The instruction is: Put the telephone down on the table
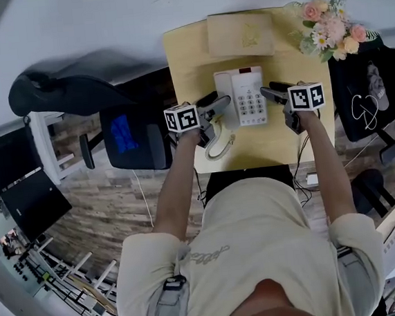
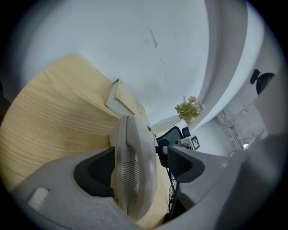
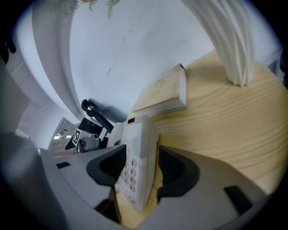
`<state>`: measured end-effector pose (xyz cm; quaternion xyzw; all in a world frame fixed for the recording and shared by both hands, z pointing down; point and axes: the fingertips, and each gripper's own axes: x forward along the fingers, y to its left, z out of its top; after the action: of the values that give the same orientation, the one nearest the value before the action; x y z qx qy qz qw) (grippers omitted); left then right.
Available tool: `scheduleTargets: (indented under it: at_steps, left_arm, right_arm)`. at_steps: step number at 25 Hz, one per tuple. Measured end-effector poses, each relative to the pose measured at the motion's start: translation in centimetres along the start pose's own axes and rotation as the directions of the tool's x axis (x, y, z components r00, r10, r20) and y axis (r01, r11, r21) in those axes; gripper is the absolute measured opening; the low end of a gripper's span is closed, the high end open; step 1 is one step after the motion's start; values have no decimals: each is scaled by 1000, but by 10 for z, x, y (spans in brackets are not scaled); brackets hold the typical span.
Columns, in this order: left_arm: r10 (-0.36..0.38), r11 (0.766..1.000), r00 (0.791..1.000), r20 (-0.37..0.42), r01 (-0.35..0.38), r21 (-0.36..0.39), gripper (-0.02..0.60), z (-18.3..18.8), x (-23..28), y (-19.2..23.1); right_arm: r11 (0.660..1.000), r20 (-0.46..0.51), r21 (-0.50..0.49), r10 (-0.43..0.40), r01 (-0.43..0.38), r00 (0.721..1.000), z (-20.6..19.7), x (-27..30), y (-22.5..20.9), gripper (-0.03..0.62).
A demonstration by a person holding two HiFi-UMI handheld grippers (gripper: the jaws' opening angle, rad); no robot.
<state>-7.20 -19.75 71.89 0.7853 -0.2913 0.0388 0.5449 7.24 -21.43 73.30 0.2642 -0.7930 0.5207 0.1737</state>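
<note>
A white telephone point(image 1: 249, 97) sits in the middle of the small wooden table point(image 1: 188, 57), its handset point(image 1: 225, 82) along its left side. My left gripper point(image 1: 217, 110) is at that left side. In the left gripper view the handset point(image 2: 135, 166) lies against one jaw of the left gripper point(image 2: 141, 150), and a gap shows to the other jaw. My right gripper point(image 1: 269, 93) is at the telephone's right edge. In the right gripper view the keypad body point(image 3: 137, 161) stands between the jaws of the right gripper point(image 3: 141, 152), one over the keys and one under the base.
A flat beige box point(image 1: 240, 35) lies behind the telephone and a bunch of flowers point(image 1: 331, 30) stands at the far right corner. The coiled cord point(image 1: 221, 148) hangs at the table's front left. Black chairs point(image 1: 133, 136) flank the table on both sides.
</note>
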Motion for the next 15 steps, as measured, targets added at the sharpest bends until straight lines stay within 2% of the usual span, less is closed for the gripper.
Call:
scheduleTargets:
  at_steps: [4,7,8,11,13,15]
  left_arm:
    - [5,998,1000,25,-7,65,357,1,-15,-21]
    - [27,989,998,54,-34,147,322,3,-28,-33]
    - [37,983,997,64,-47,176,295,3,-33,-38]
    - [57,965,993,99,-81,250,138,8,-45,-52]
    - [69,946,990,120,-103,306,86,9,-54,-61]
    - [98,909,986,134,-144,392,57,8,-62,-72]
  right_arm:
    - [999,58,-53,-5,8,998,-2,-24,20,218]
    - [995,81,-104,12,-3,997,-5,-40,42,213]
    - [991,81,-131,13,-2,997,-8,-44,50,205]
    - [980,93,-199,3,16,996,-14,-54,71,162]
    - [976,123,-217,-6,32,992,-15,-60,84,116]
    - [974,156,-221,-7,42,988,-14,-66,96,70]
